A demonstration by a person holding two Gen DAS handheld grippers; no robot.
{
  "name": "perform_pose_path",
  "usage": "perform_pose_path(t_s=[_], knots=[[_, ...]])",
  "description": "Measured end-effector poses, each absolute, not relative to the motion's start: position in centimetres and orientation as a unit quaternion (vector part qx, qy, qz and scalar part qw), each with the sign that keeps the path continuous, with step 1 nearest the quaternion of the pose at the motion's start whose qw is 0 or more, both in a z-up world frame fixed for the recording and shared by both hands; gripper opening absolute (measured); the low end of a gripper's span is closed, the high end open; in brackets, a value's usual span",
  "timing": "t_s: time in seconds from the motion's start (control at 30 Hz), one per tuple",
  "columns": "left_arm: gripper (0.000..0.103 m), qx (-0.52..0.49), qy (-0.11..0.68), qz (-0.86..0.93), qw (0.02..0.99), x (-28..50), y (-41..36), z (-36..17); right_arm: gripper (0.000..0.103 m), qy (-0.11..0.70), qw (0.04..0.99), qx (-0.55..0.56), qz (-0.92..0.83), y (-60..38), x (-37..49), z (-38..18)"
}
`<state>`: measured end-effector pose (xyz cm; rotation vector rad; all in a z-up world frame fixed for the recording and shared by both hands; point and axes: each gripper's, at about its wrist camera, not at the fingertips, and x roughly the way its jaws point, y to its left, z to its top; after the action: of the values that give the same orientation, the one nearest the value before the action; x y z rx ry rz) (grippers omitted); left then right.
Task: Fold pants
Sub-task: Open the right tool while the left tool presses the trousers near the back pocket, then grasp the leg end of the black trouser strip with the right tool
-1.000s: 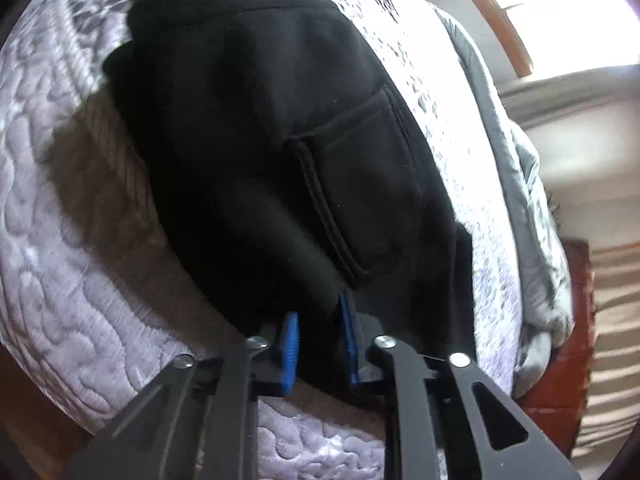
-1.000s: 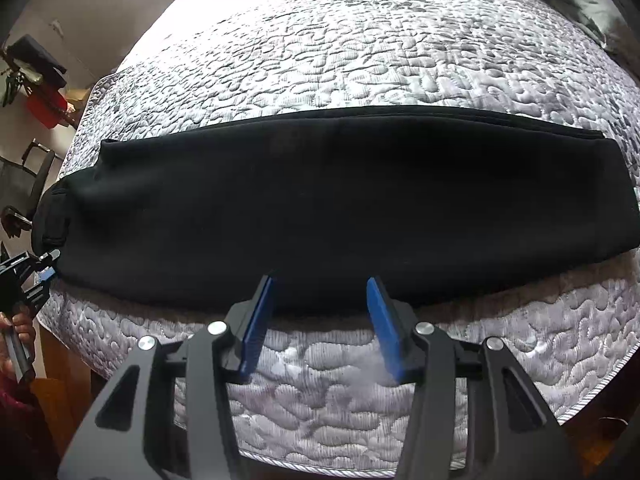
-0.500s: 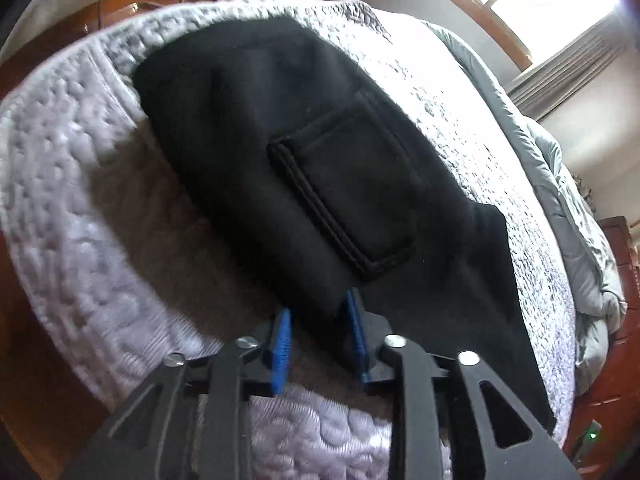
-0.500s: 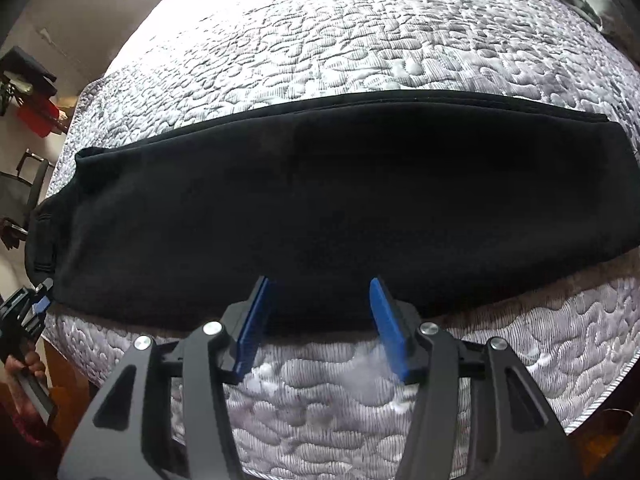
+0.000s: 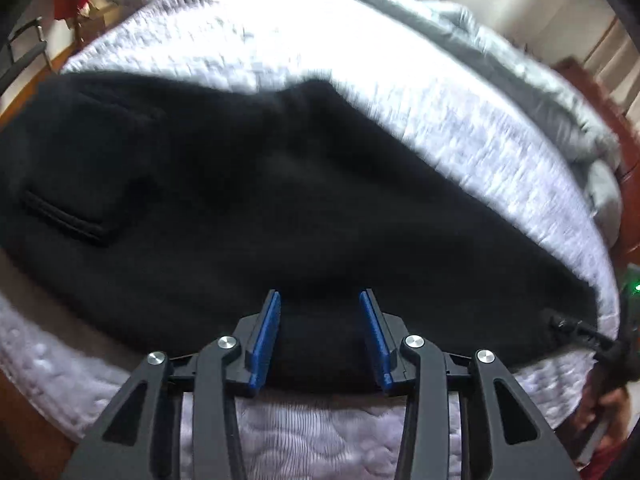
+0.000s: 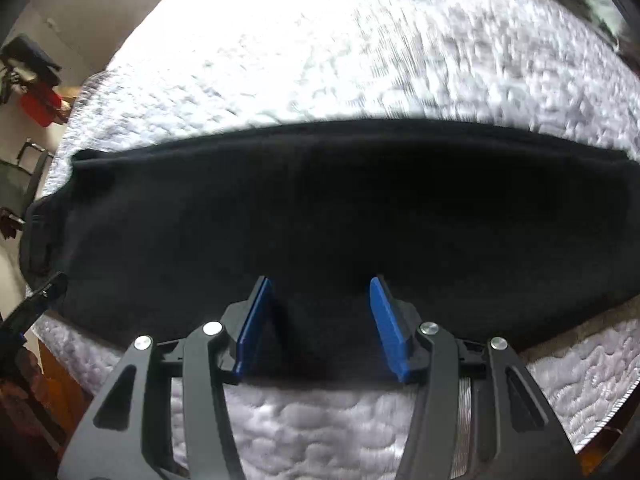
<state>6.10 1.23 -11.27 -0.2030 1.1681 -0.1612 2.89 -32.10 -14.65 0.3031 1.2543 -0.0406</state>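
Black pants [image 5: 280, 208] lie flat and lengthwise along the near side of a quilted white bed [image 5: 360, 80]; they also show in the right wrist view [image 6: 340, 208]. A back pocket [image 5: 80, 184] shows at the left. My left gripper [image 5: 319, 300] is open, its blue pads straddling the pants' near edge. My right gripper [image 6: 318, 284] is open too, its blue pads over the near edge further along the legs. The other gripper shows at the left edge of the right wrist view [image 6: 36, 304] and at the right edge of the left wrist view [image 5: 580, 332].
A grey duvet [image 5: 520, 64] is bunched along the far side of the bed. The bed's near edge [image 6: 320, 432] runs just below both grippers. A red object [image 6: 40, 106] and a dark chair [image 6: 24, 176] stand beyond the bed's left end.
My left gripper has let go of the waist corner, opened, and swung along the near edge toward the middle of the pants. My right gripper has moved forward over the pants' edge.
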Motion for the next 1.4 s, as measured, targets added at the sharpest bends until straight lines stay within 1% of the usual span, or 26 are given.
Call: perform_pose_path(t_s=[0.1,0.13,0.17,0.2,0.27,0.4,0.43,0.53,0.63,0.73,0.87,0.97,1.03,1.07,1.1,1.23,1.27,1.33,1.4], knots=[[0.043,-0.066,0.543,-0.070,0.834,5.6,0.7,-11.3,0.053,0.584,0.799,0.144,-0.010,-32.4,3.2,-14.7],[0.046,-0.066,0.543,-0.072,0.834,5.6,0.4,-10.8,0.053,0.581,0.801,0.147,-0.007,-32.7,3.1,-14.1],[0.047,-0.073,0.542,-0.076,0.834,5.3,0.4,-10.3,0.053,0.577,0.803,0.150,-0.007,-32.9,3.0,-13.7],[0.047,-0.081,0.540,-0.081,0.834,5.1,0.4,-9.8,0.054,0.570,0.806,0.157,-0.010,-33.5,2.6,-13.1],[0.052,-0.078,0.538,-0.088,0.835,4.6,-0.2,-9.6,0.057,0.553,0.813,0.184,-0.014,-35.3,1.0,-11.8],[0.057,-0.044,0.538,-0.110,0.835,3.4,-2.0,-9.7,0.060,0.524,0.812,0.249,-0.057,-41.0,-3.5,-10.7],[0.057,-0.036,0.539,-0.116,0.834,3.5,-2.6,-9.9,0.060,0.518,0.810,0.267,-0.067,-42.5,-4.6,-10.7],[0.063,-0.010,0.534,-0.119,0.837,3.5,-4.2,-10.5,0.064,0.511,0.797,0.303,-0.106,-47.0,-7.7,-11.6],[0.064,0.010,0.531,-0.121,0.839,3.6,-5.6,-10.7,0.065,0.510,0.786,0.325,-0.129,-50.1,-9.1,-12.9],[0.064,0.013,0.533,-0.119,0.838,4.5,-6.5,-10.6,0.065,0.507,0.786,0.331,-0.130,-51.5,-8.8,-14.1],[0.065,0.012,0.537,-0.113,0.836,4.7,-6.9,-11.0,0.065,0.473,0.799,0.347,-0.134,-53.3,-7.9,-14.7],[0.066,0.009,0.538,-0.113,0.835,4.0,-6.2,-11.3,0.064,0.441,0.802,0.381,-0.128,-55.2,-7.3,-14.9],[0.066,0.007,0.539,-0.112,0.835,3.9,-5.9,-11.3,0.053,0.430,0.803,0.394,-0.124,-56.1,-6.7,-14.8],[0.066,0.006,0.540,-0.111,0.834,3.9,-5.8,-11.2,0.031,0.424,0.806,0.396,-0.118,-56.2,-6.6,-14.6],[0.066,0.004,0.540,-0.109,0.834,3.7,-5.6,-11.1,0.012,0.420,0.807,0.399,-0.113,-56.7,-6.2,-14.5],[0.066,-0.002,0.527,-0.092,0.845,3.8,-4.5,-10.3,0.010,0.385,0.813,0.428,-0.089,-57.5,-6.9,-12.8],[0.068,0.001,0.522,-0.086,0.848,3.7,-4.2,-10.1,0.010,0.382,0.815,0.426,-0.088,-57.5,-7.0,-12.5],[0.071,0.013,0.515,-0.067,0.854,3.7,-3.3,-10.2,0.009,0.401,0.812,0.410,-0.108,-57.0,-6.9,-12.2],[0.071,0.015,0.544,-0.061,0.837,4.5,-2.5,-11.6,0.009,0.425,0.810,0.384,-0.129,-56.4,-6.5,-12.0]])
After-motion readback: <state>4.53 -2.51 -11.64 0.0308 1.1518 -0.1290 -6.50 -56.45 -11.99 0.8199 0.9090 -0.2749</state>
